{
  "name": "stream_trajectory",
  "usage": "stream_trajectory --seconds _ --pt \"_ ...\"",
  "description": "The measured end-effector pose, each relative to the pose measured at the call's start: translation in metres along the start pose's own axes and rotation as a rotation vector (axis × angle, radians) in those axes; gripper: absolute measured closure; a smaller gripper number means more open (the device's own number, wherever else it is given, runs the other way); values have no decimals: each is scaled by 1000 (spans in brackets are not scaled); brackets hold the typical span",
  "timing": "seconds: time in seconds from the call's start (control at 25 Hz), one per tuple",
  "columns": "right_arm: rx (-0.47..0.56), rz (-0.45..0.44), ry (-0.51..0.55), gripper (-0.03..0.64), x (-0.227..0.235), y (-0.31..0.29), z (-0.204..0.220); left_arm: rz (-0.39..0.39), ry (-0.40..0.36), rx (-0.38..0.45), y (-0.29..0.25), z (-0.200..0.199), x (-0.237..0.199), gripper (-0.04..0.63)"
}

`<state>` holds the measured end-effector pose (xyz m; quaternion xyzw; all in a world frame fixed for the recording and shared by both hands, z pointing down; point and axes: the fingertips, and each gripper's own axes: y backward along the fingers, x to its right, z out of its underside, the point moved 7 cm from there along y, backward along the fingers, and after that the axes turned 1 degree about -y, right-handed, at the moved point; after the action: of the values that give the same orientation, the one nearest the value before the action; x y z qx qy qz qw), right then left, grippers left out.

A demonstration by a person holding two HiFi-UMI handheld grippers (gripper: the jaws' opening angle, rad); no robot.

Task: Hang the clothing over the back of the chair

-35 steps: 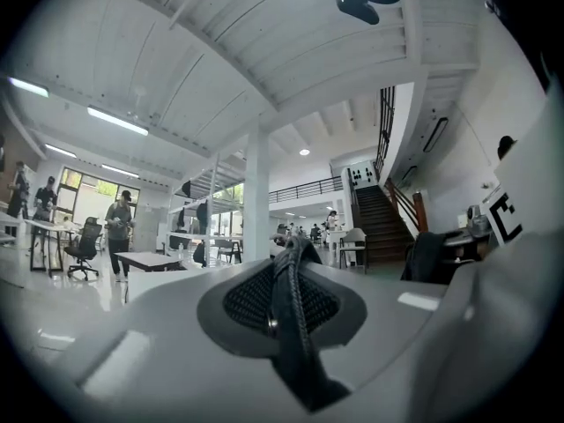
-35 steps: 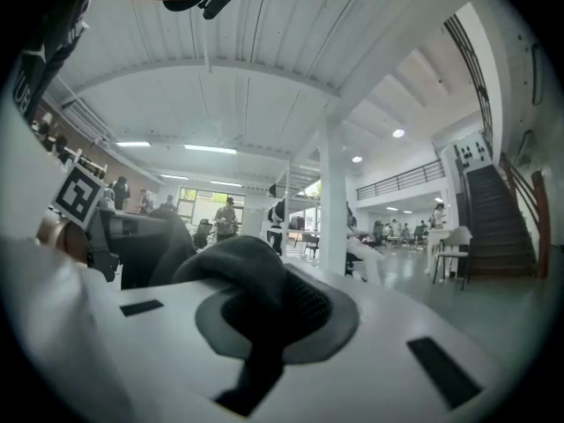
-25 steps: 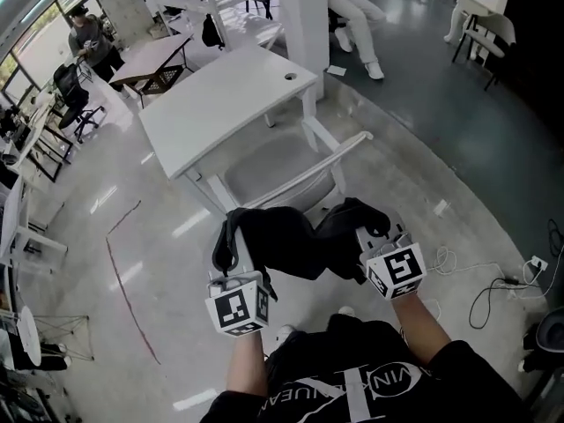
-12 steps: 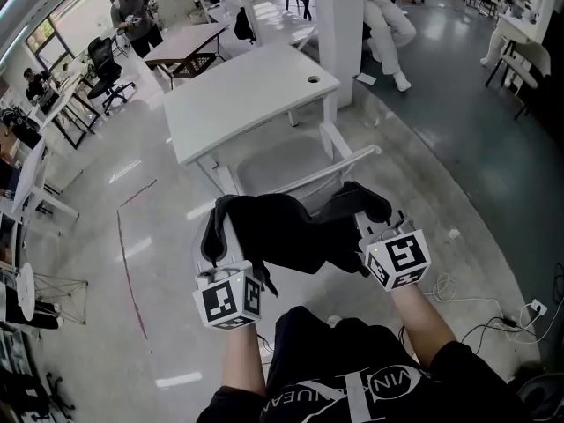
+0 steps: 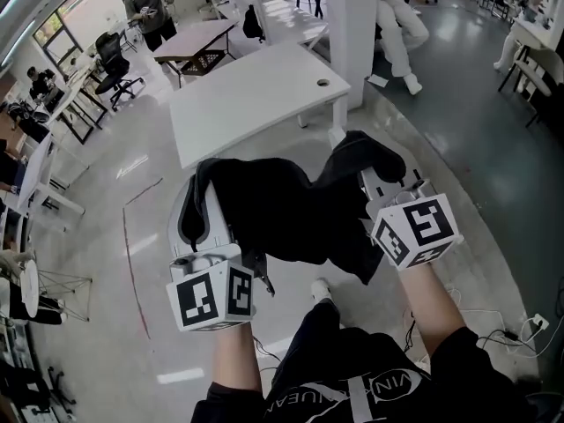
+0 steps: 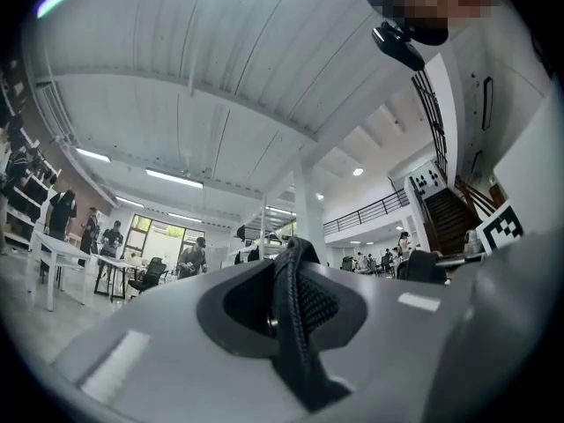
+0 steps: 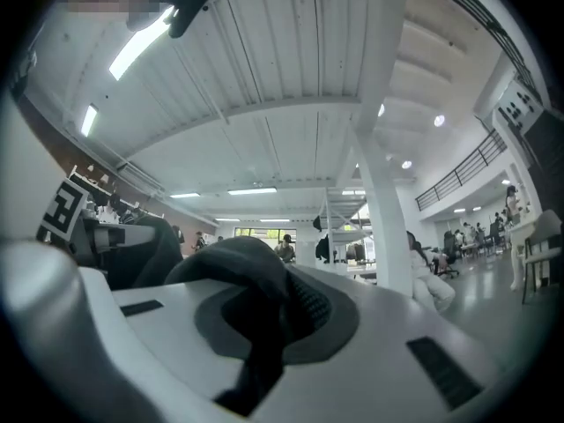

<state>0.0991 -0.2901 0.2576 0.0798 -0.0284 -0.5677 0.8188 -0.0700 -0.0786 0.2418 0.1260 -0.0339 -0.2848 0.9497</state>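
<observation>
Item: black garment point(image 5: 291, 218), held up off the floor between left claw point(image 6: 295, 311) and right claw point(image 7: 264, 320).
A white surface point(image 5: 256, 104) stood beyond the black garment, which hung spread between the claws. Each claw was pinched nearly closed on an edge of the fabric.

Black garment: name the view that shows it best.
The head view. It shows the whole black garment stretched between the left gripper and the right gripper. The left gripper view shows only a thin fold pinched in its jaws. The right gripper view shows only a bunched fold in its jaws.
</observation>
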Motion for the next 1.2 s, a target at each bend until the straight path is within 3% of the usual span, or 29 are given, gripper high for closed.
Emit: stream_trajectory --seconds 0.16,0.32,0.72,1.2 --pt "50 -31 22 595 11 -33 -26 -9 35 45 -28 -13 -5 554" --pt "30 -40 41 595 25 -79 -11 -38 45 53 -67 7 -14 552" --pt "-154 -37 156 595 51 -174 63 -95 16 -42 -141 77 -50 552" --pt "-446 -68 207 594 80 -232 168 -123 1 -182 -190 154 -78 552"
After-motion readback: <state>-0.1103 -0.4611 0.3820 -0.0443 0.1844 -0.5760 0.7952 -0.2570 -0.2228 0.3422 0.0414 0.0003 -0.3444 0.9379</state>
